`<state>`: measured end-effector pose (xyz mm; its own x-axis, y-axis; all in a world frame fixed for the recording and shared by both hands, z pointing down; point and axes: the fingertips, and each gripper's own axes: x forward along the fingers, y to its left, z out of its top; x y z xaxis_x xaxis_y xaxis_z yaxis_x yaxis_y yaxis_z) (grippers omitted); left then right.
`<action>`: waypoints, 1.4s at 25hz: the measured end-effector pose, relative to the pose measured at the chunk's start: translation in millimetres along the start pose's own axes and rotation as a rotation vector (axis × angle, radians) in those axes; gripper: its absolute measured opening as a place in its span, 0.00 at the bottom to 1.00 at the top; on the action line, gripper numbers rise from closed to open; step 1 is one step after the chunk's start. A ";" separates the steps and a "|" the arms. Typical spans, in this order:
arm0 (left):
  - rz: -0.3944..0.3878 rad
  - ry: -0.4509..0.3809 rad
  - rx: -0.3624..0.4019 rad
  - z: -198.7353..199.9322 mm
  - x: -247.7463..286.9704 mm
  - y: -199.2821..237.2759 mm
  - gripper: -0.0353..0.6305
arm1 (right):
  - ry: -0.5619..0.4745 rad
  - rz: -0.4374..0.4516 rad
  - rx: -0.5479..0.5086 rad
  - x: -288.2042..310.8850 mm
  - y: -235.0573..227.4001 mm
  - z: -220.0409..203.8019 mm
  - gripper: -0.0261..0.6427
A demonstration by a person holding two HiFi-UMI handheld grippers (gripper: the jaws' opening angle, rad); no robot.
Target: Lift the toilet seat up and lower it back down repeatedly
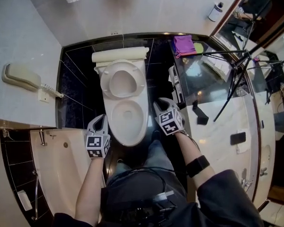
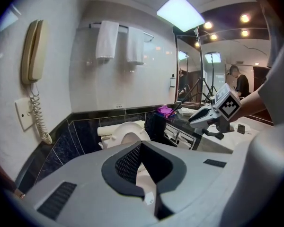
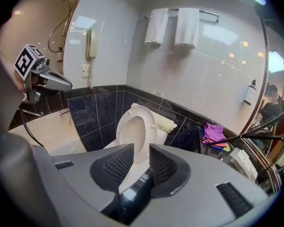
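Note:
The white toilet seat (image 1: 121,81) stands raised, leaning back against the tank, and shows upright in the right gripper view (image 3: 149,126). Below it the bowl (image 1: 128,119) lies uncovered. My left gripper (image 1: 101,119) hovers just left of the bowl's front, apart from it; its fingertips meet with nothing between them (image 2: 141,144). My right gripper (image 1: 162,103) hangs at the bowl's right side, not touching the seat. Its jaws (image 3: 141,151) stand apart with a clear gap and hold nothing; the seat shows beyond the gap.
A wall phone (image 1: 21,75) hangs at the left above a bathtub (image 1: 61,164). At the right stands a counter (image 1: 213,126) with a purple cloth (image 1: 184,45) and a tripod (image 1: 236,74). Two towels (image 3: 175,27) hang above the tank. The person's legs stand before the bowl.

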<state>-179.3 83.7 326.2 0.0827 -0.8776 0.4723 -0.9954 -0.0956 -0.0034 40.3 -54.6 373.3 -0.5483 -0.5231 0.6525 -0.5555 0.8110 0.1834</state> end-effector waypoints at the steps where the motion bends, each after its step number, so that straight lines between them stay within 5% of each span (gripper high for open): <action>1: 0.006 0.004 -0.007 0.6 4.3 -1.2 0.05 | 0.007 0.011 -0.020 8.9 -4.3 1.7 0.24; 7: 0.026 0.036 -0.028 -0.7 42.5 -3.2 0.05 | 0.021 0.057 -0.100 76.0 -33.7 6.6 0.31; 17: 0.052 0.100 -0.014 -31.7 117.9 5.4 0.05 | -0.048 0.165 -0.038 211.3 -79.1 -4.3 0.34; 35: 0.106 0.193 -0.051 -83.1 170.5 6.1 0.05 | -0.086 0.244 -0.062 333.4 -75.6 -16.0 0.23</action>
<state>-175.3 -27.4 479.9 -0.0280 -0.7751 0.6313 -0.9996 0.0199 -0.0199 -90.5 -286.1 588.8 -0.7136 -0.3286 0.6187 -0.3625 0.9289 0.0752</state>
